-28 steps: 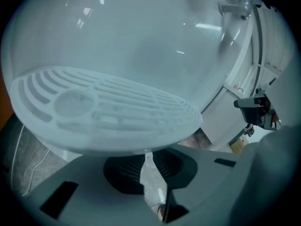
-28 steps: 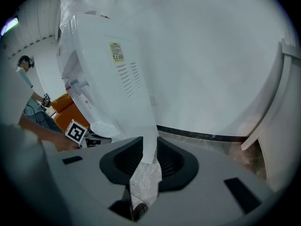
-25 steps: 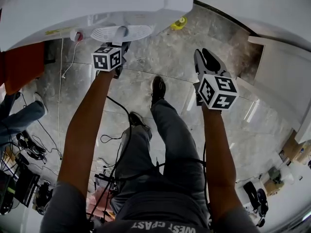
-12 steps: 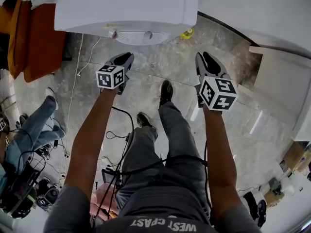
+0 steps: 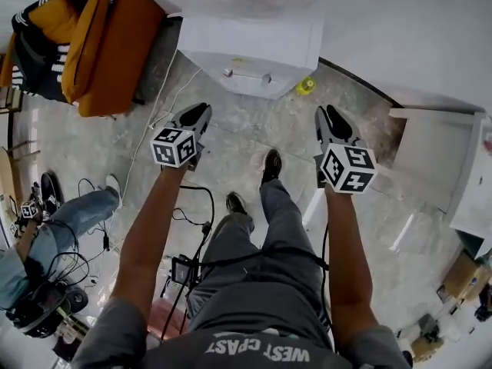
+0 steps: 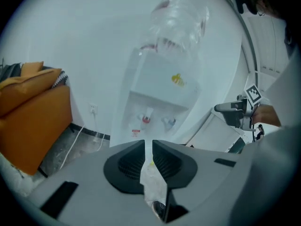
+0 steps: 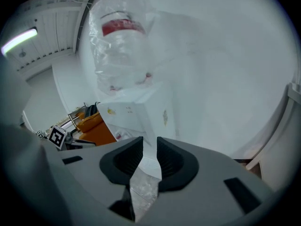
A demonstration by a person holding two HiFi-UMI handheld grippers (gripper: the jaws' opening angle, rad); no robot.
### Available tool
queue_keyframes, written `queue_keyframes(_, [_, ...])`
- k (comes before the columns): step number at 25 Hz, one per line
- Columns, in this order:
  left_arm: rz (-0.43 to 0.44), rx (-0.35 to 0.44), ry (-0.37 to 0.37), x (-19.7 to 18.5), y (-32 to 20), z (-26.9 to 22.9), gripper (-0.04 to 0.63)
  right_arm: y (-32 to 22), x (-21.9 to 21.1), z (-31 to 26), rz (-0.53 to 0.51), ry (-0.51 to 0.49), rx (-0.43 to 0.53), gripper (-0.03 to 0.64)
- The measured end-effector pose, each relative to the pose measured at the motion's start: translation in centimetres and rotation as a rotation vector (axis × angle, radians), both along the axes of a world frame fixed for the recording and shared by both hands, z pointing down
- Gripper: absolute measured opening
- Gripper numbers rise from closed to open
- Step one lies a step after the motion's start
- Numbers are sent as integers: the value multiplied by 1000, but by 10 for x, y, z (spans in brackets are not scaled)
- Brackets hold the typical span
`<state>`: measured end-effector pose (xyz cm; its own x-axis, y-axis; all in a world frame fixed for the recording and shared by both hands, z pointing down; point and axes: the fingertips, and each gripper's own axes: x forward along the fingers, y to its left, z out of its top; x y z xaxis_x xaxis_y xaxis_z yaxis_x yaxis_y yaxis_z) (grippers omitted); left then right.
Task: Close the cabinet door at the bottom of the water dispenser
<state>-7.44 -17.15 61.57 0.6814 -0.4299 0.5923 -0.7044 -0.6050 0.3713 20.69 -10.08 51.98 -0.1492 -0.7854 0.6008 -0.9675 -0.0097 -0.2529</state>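
- Water dispenser: white unit standing on the stone floor against the wall. It is straight ahead of the person and well apart from both grippers.
- Head view only: the dispenser is seen from above, reduced to its top and tap ledge. A small yellow object lies on the floor by its right corner, an orange seat stands to its left, and another person's legs show at far left.
- Left gripper view only: the front face shows down to the tap recess, with a clear bottle inverted on top. There are 2 taps, 1 red and 1 blue, and a wall socket just left of the unit.
- Right gripper view only: the unit is seen from a corner, so 1 side panel shows beside the front.
- Entry, cabinet door: it belongs at the foot of the front face. Gripper bodies cover that part in both gripper views and the head view looks down past it, so shut or ajar cannot be told.
- Axis: the long axis is vertical and upright, and the front faces the person.
- Entry, left gripper: the pads are a narrow slit apart and grasp nothing.
- Entry, right gripper: the same narrow slit, with nothing grasped.
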Motion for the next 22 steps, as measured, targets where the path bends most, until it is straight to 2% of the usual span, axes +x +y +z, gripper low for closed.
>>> queue_keyframes(6, [-11, 164, 28, -32, 1, -121, 55, 5, -32, -85, -39, -9, 86, 107])
queue_keyframes(13, [-63, 338, 77, -68, 13, -258, 55, 4, -61, -199, -114, -12, 262, 84])
queue_keyframes(22, [-91, 546, 117, -106, 57, -406, 55, 39, -104, -328, -225, 11, 465, 45])
